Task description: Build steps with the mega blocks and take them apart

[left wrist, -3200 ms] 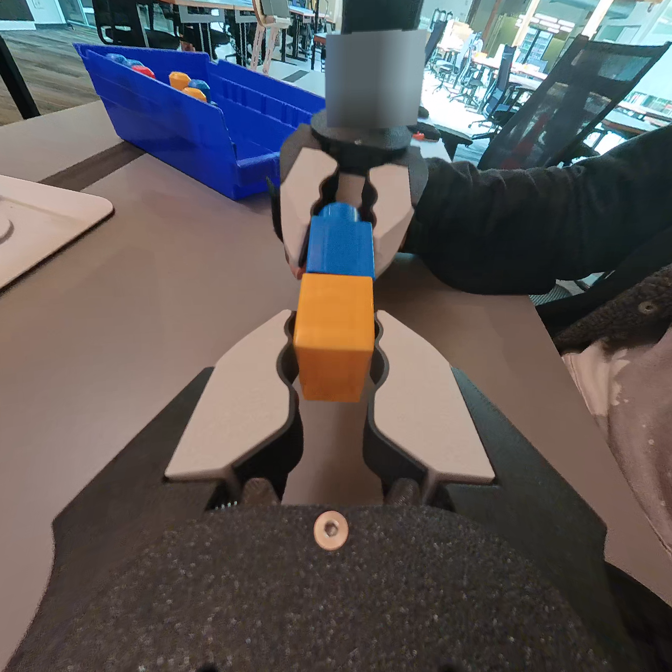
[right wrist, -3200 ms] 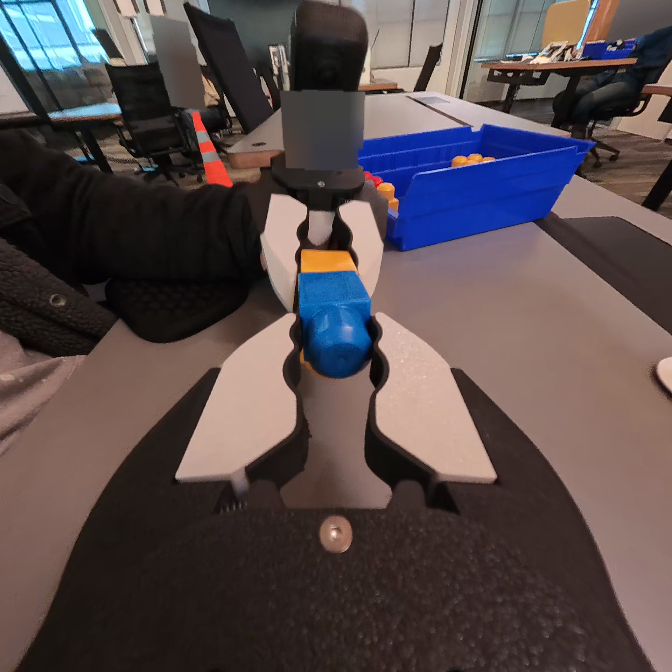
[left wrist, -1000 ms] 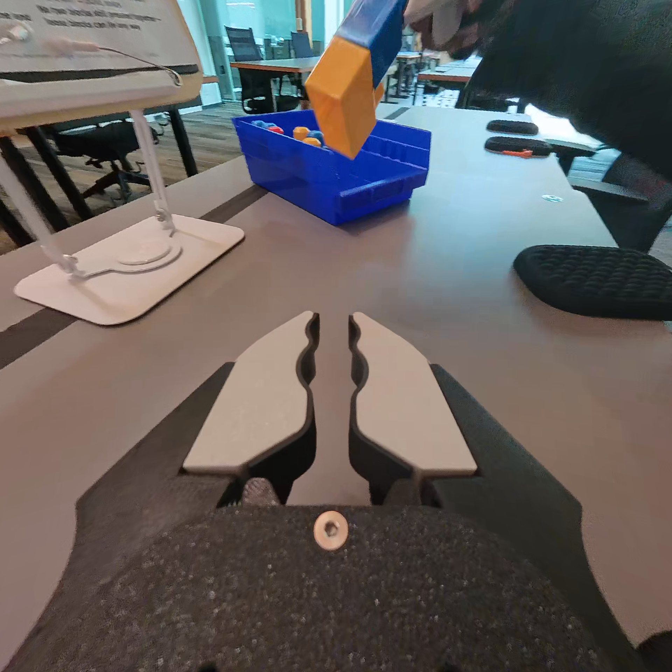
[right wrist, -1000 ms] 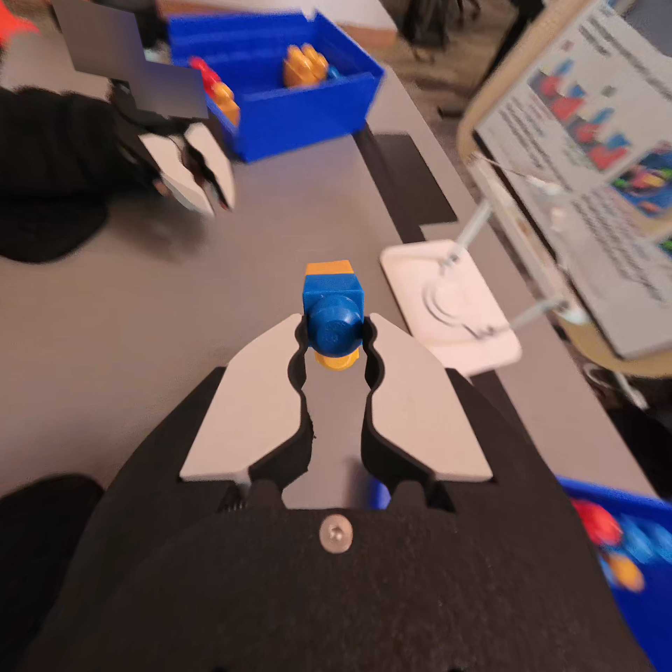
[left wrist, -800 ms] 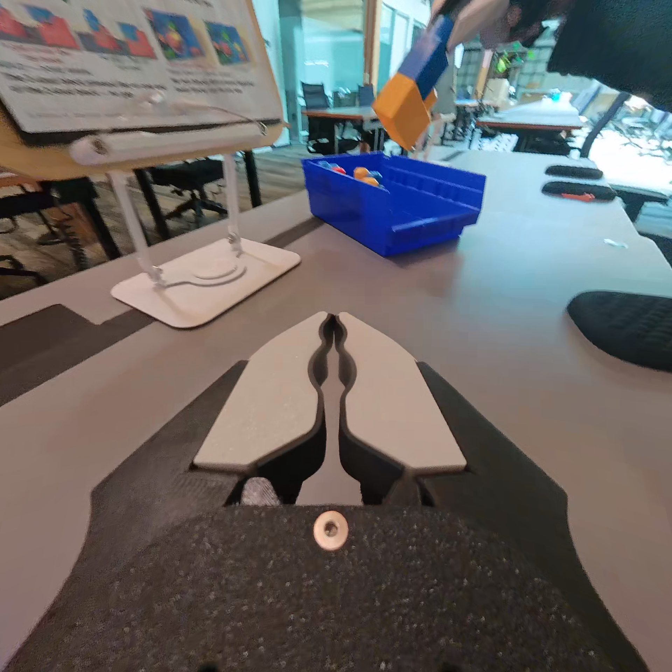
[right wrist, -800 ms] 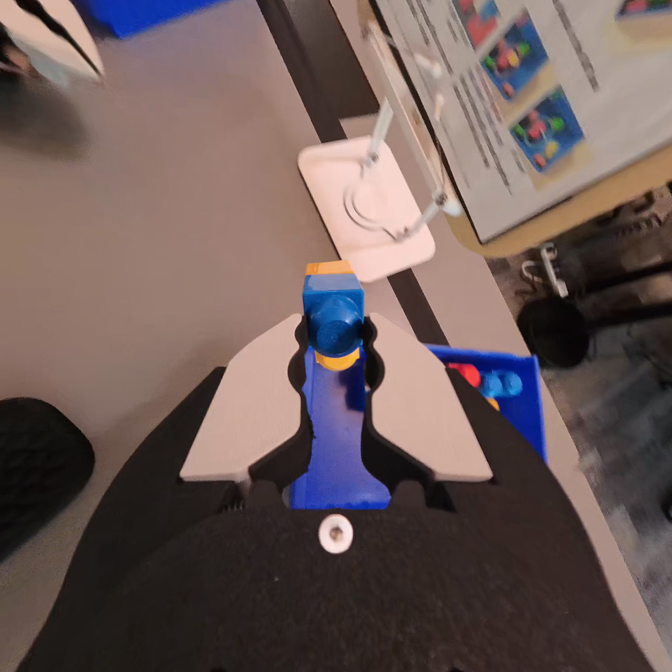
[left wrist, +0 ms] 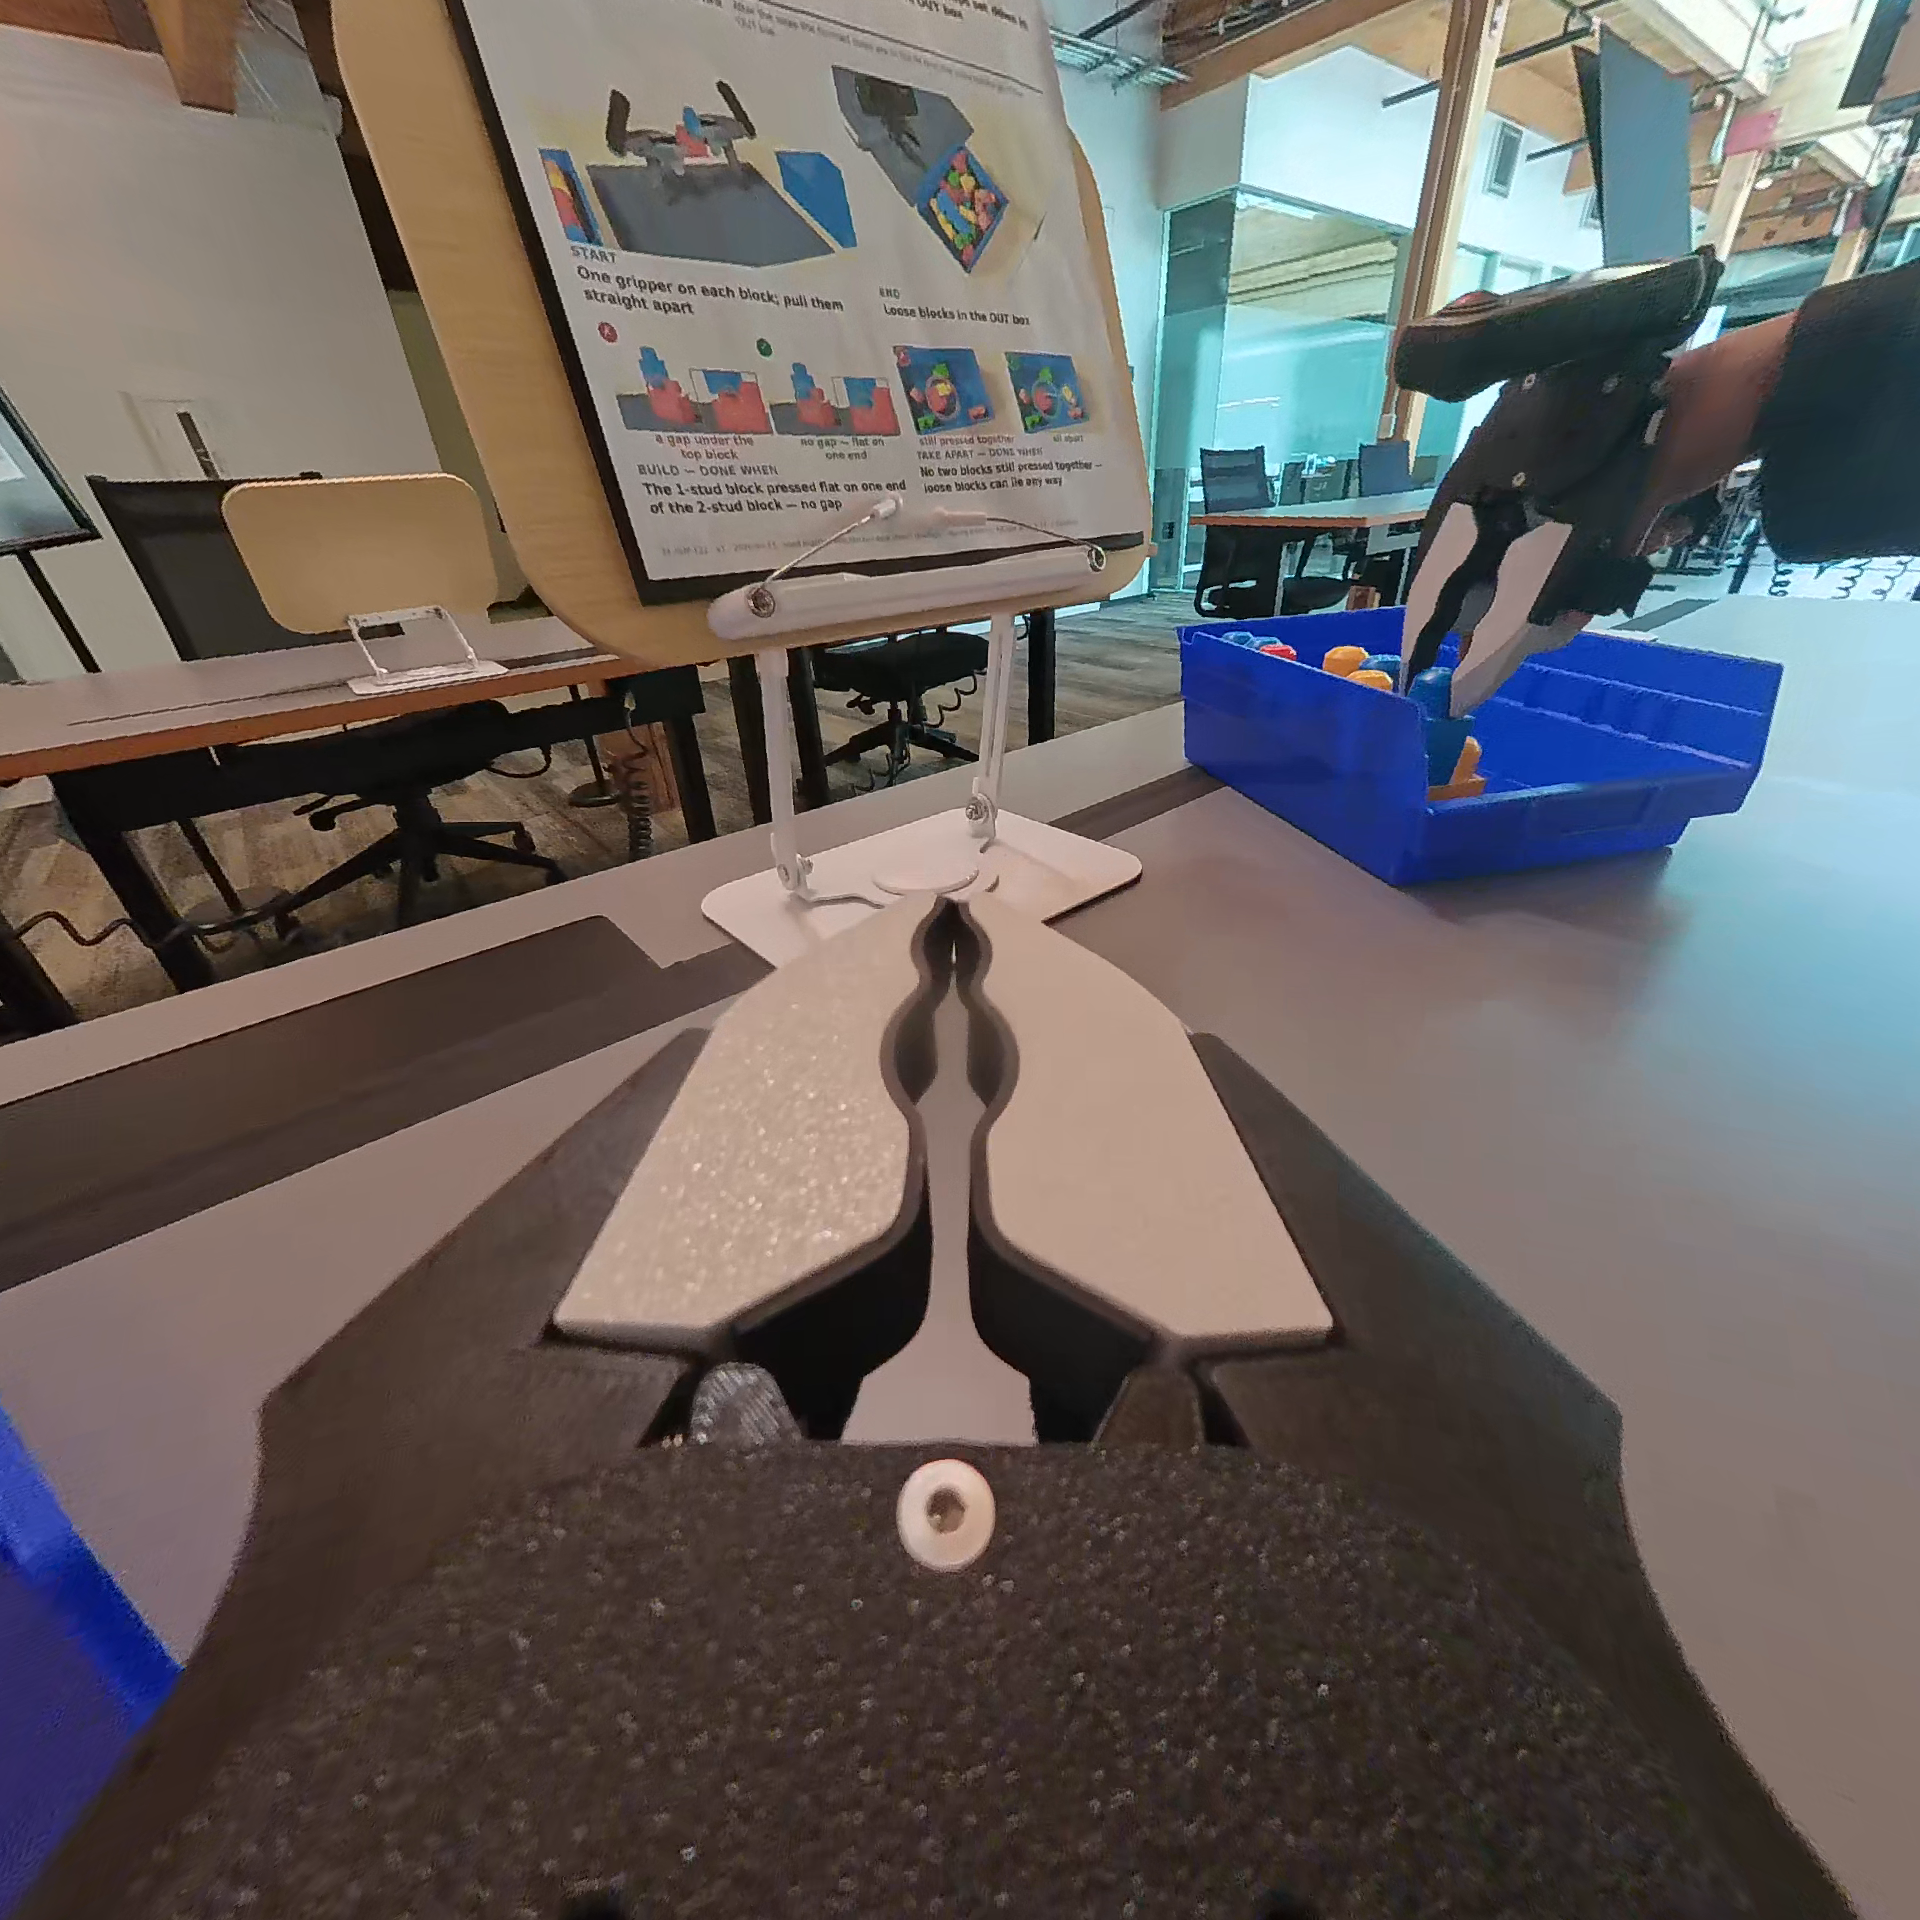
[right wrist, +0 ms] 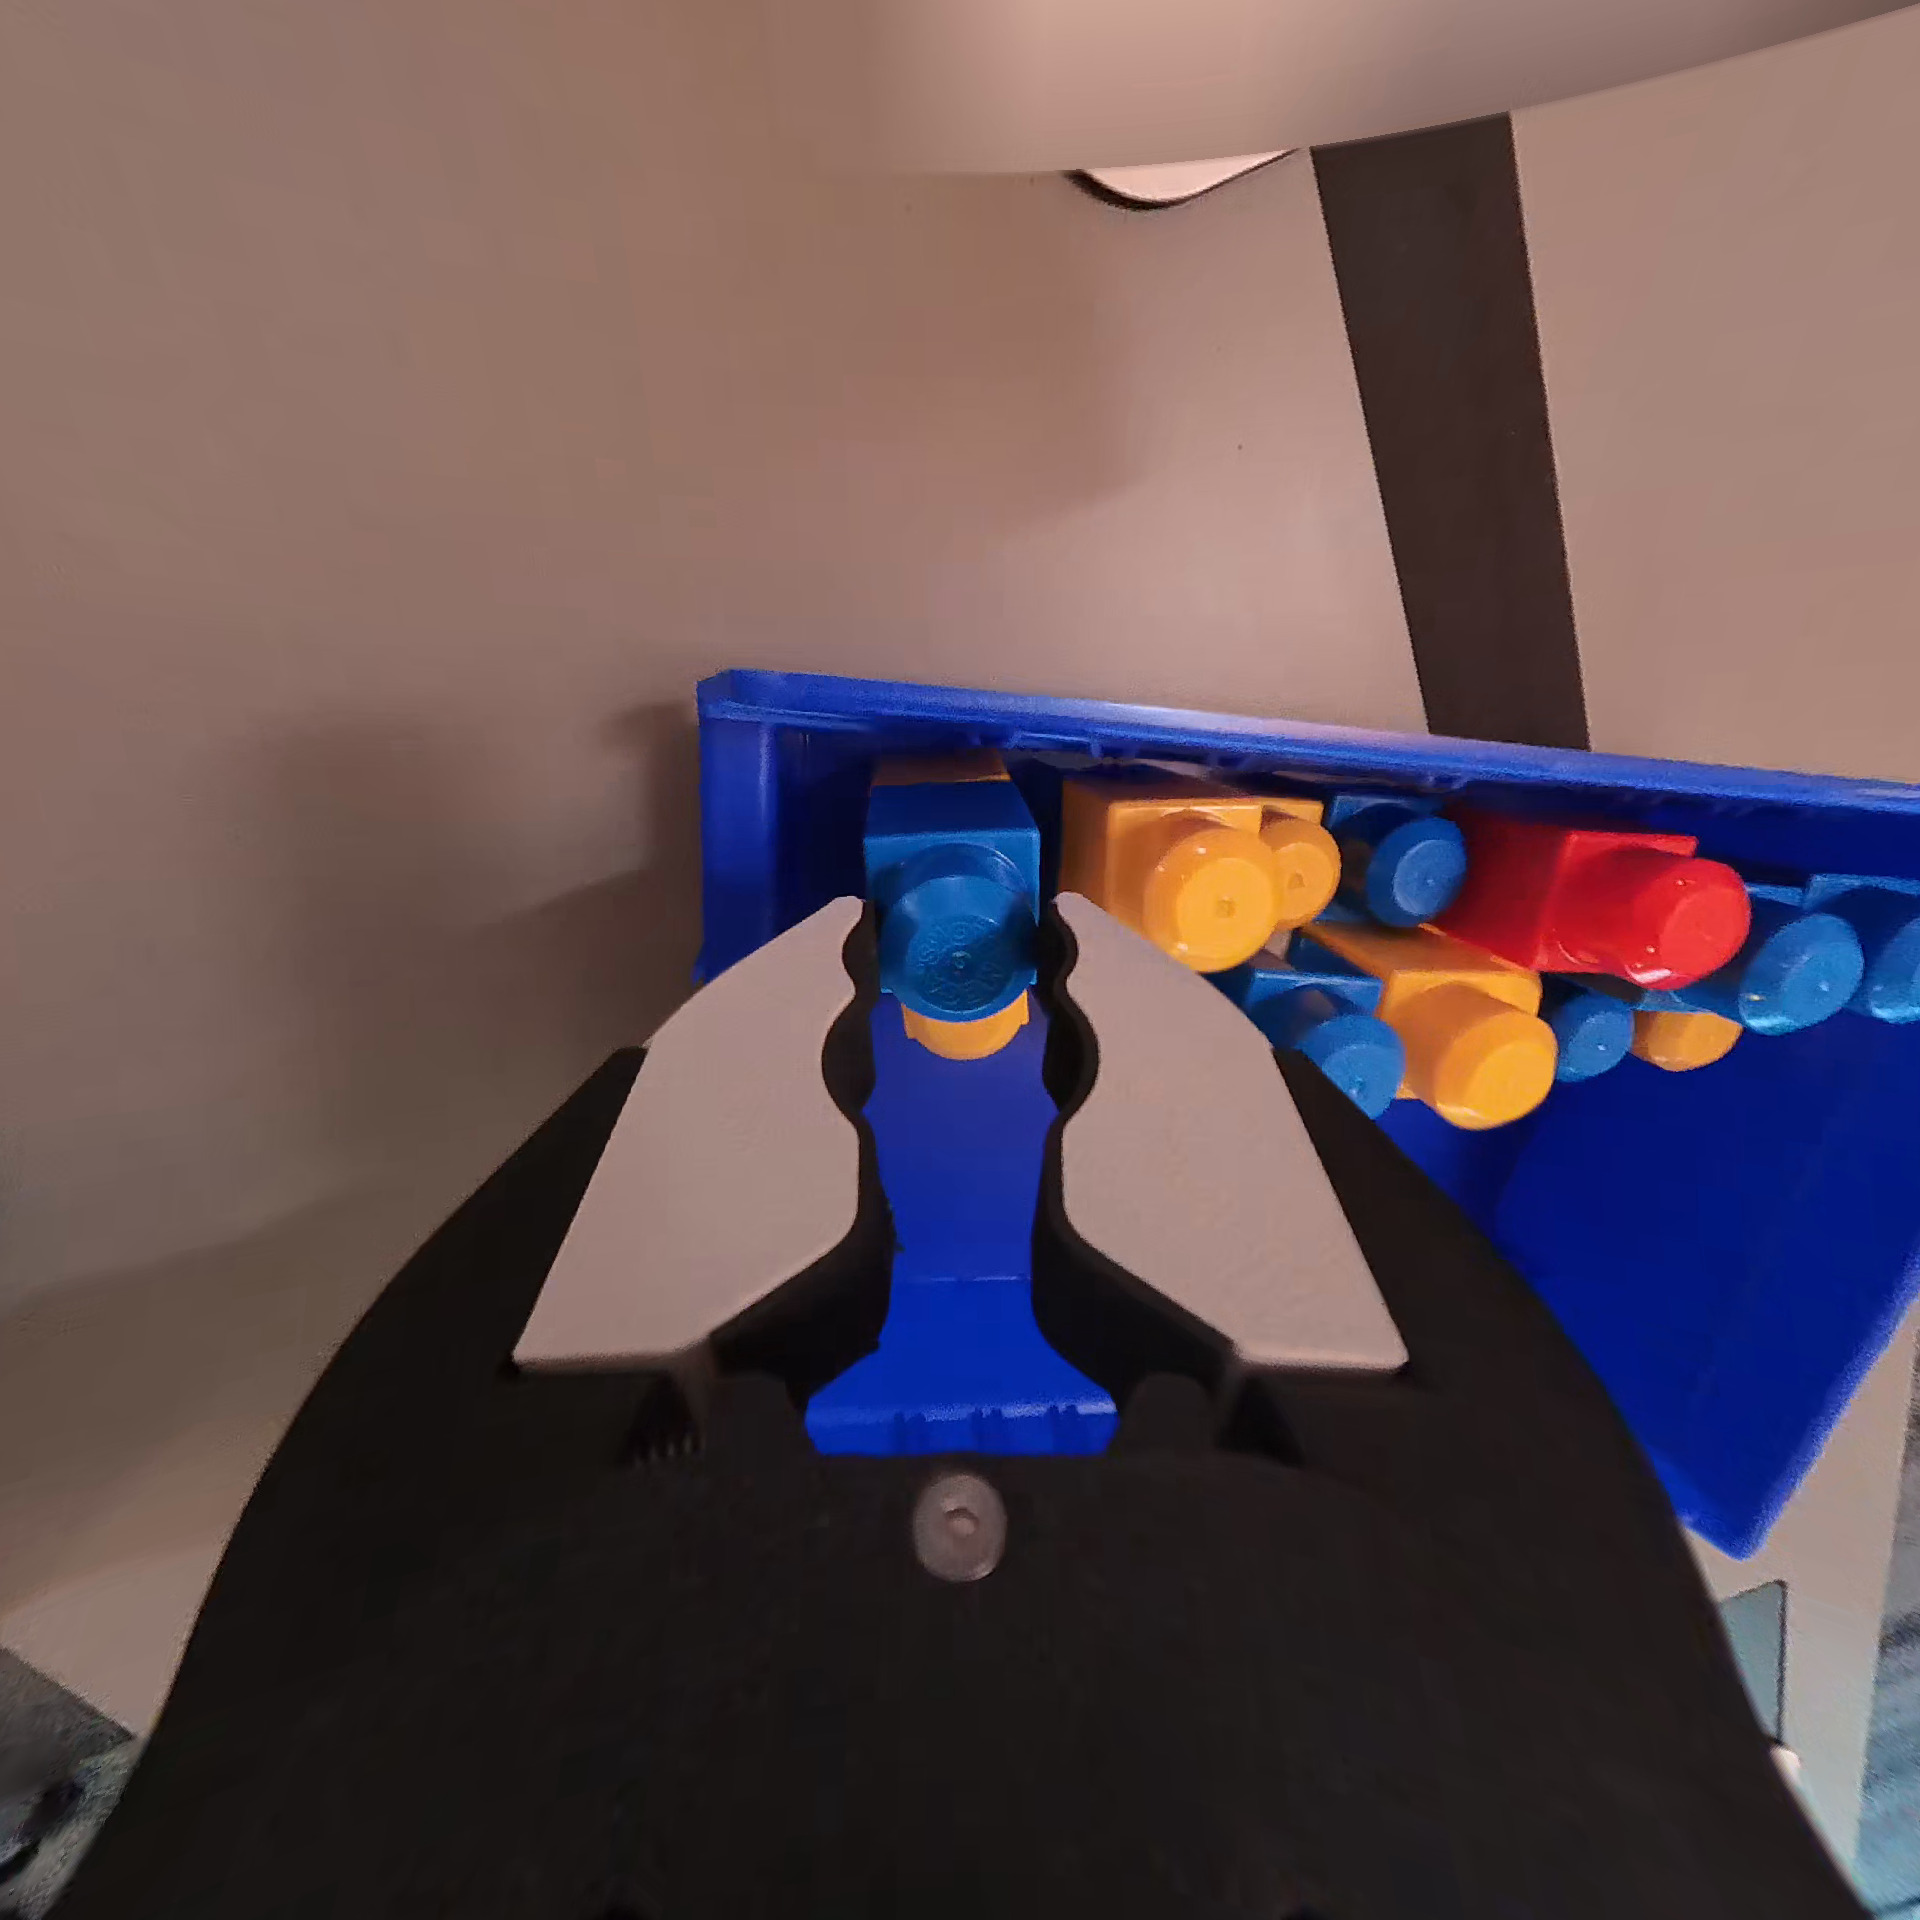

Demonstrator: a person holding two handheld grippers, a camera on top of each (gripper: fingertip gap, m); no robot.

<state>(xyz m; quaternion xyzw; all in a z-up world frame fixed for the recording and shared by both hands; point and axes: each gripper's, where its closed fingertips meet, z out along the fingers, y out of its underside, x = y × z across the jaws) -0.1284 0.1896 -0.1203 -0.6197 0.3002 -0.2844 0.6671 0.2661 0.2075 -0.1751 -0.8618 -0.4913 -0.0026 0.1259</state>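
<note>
Grippers at work: the right gripper (right wrist: pixel 956 925) clasps a blue one-stud plastic block (right wrist: pixel 954 894) stacked on an orange block (right wrist: pixel 961 1029) inside the far-right blue plastic bin (left wrist: pixel 1600 821); the left gripper (left wrist: pixel 953 920) hovers pinched together, empty, above the grey table (left wrist: pixel 1558 1091).

Daylight from the windows (left wrist: pixel 1299 416) behind fills the left wrist view, sharp and bright, with straight lines bowed near the edges by the wide lens. The right wrist view is dimmer and warm-toned, slightly soft; the blue bin (right wrist: pixel 1351 743) throws a soft shadow leftward on the counter (right wrist: pixel 416 520).
</note>
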